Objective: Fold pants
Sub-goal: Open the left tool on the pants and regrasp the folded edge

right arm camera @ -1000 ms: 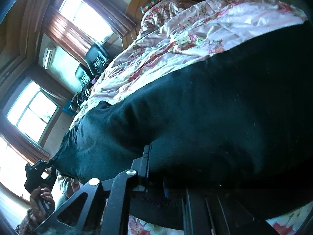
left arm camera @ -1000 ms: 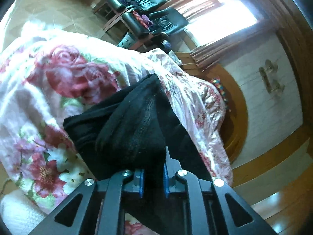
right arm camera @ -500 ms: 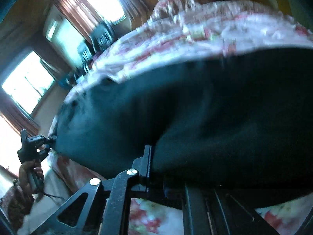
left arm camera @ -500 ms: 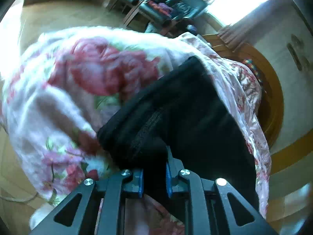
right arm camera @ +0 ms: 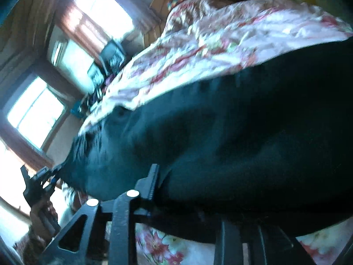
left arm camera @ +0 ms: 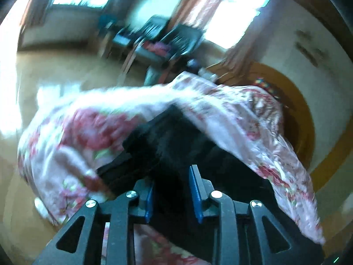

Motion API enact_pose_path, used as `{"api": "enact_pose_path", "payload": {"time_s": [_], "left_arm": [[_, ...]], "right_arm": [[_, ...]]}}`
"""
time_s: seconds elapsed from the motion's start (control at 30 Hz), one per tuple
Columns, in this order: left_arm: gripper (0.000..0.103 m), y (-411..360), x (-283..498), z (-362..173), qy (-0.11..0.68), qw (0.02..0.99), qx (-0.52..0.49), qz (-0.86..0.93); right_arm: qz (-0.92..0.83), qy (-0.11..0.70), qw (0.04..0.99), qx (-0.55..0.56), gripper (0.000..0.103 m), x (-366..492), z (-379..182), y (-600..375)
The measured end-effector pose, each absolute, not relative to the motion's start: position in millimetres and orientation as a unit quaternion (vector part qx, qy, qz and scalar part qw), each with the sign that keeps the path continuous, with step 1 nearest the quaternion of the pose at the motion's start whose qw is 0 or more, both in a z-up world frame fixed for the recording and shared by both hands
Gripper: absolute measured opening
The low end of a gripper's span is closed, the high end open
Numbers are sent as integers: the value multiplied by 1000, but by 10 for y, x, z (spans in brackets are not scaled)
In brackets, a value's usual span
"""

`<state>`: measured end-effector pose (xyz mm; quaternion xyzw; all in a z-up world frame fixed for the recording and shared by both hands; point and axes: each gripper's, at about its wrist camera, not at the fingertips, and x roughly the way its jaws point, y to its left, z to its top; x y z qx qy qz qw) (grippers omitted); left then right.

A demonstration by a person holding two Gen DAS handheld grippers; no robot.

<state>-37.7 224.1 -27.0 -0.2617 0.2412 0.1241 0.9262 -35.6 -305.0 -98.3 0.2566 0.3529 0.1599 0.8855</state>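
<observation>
Black pants (left arm camera: 176, 141) lie on a bed with a pink floral cover (left arm camera: 242, 119). In the left wrist view my left gripper (left arm camera: 173, 185) has its blue pads apart, with the pants' end lying between and just beyond them. In the right wrist view the pants (right arm camera: 242, 137) fill most of the frame. My right gripper (right arm camera: 187, 187) sits at the pants' near edge; the cloth drapes over it and hides the right finger. My left gripper (right arm camera: 42, 183) shows small at the far left, at the pants' other end.
The floral cover (right arm camera: 209, 44) stretches to a round wooden headboard (left arm camera: 300, 119). Black chairs (left arm camera: 176, 37) and bright windows (left arm camera: 233, 6) stand beyond the bed. Wooden floor (left arm camera: 55, 70) lies to the left of the bed.
My left gripper's pads have spread apart and let go of the pants' end, and the view has tilted up toward the room. The right gripper stays under the pants' edge.
</observation>
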Motion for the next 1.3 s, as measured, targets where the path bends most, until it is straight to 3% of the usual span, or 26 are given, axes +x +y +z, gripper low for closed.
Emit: {"api": "enact_pose_path", "payload": {"time_s": [0.17,0.2,0.33,0.73,1.07,1.13,1.2,1.3], "left_arm": [[34,1732,-343,-51,226,955,-181,63],[34,1620,-318,-44,231,958,-166,44],[34,1222,-153,-101,267,953,-140,-35],[34,361,45,-481,373,904,-136,-158],[34,-340,50,-624,410,874,-112,-235],[34,-514,20,-623,416,864,-116,-260],[35,-695,-22,-615,416,858,-110,-282],[49,-1012,-120,-595,407,857,-64,-309]], "right_arm": [[93,339,890,289,38,-428,-920,-3473],[73,335,889,303,42,-456,-919,-3605],[2,313,881,356,42,-631,-903,-4162],[-115,252,880,386,46,-1115,-770,-5364],[-94,214,879,416,45,-1017,-882,-5441],[-95,215,882,408,41,-995,-878,-5409],[-91,217,884,403,28,-978,-882,-5392],[-83,222,884,403,25,-949,-912,-5379]]}}
